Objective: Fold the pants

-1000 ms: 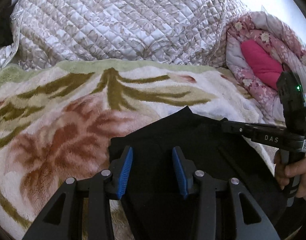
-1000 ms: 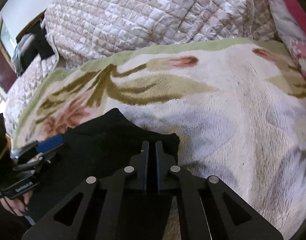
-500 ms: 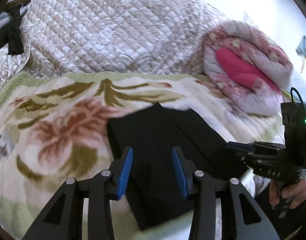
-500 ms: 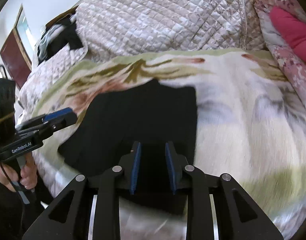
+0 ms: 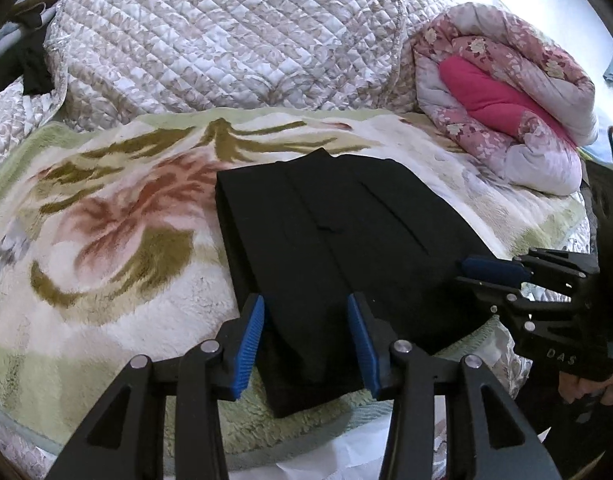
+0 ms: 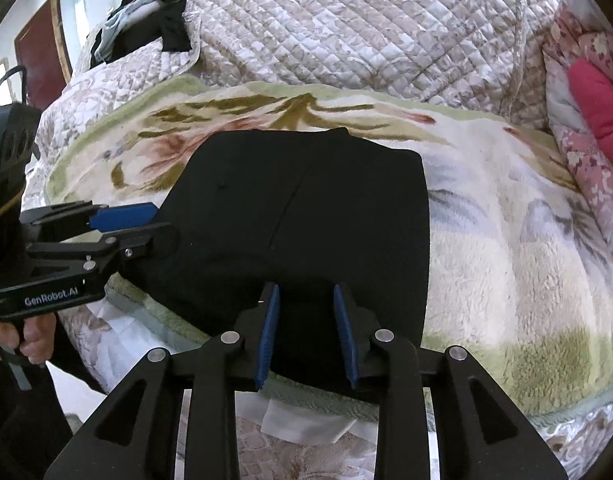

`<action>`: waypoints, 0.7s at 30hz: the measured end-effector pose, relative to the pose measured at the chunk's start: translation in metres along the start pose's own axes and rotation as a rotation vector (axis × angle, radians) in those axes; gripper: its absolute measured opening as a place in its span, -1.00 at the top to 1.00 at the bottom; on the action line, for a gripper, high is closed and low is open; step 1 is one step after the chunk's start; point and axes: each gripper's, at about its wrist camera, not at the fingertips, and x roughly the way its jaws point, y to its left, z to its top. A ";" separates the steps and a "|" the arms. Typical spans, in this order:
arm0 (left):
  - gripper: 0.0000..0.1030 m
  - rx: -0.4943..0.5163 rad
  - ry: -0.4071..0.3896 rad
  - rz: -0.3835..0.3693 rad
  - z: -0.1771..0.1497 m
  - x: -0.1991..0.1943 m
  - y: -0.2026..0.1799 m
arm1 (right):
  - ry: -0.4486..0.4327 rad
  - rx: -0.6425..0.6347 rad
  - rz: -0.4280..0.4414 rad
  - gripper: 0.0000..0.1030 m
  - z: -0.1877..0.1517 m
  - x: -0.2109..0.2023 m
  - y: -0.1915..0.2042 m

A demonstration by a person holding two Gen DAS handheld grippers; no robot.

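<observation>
Pants (image 5: 338, 248), black and folded into a flat rectangular pack with straight creases, lie ahead of and below the left gripper (image 5: 312, 342) in the left wrist view, their near corner running under and between its blue ribbed pads, which stand apart with nothing clamped. The cloth is so dark that its seams and layers are hard to read. To that gripper's right the right gripper (image 5: 476, 270) shows side-on, its jaws apart at the pack's edge, its handle cut off by the frame beside a hand (image 5: 596, 386). Under the pack is a plush floral blanket (image 5: 106, 240); beyond it, a quilted bedspread (image 5: 226, 40) and a rolled pink comforter (image 5: 506, 100). In the right wrist view the pants (image 6: 306, 208) fill the space ahead of the right gripper (image 6: 306, 332), whose jaws have just been opening and press on nothing; the pack's near edge is hidden behind them. The left gripper (image 6: 158, 220) reaches in from the left, apart.
</observation>
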 end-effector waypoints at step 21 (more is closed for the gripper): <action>0.13 -0.114 -0.016 0.027 0.040 -0.008 0.024 | -0.056 0.187 0.071 0.44 0.048 -0.016 -0.046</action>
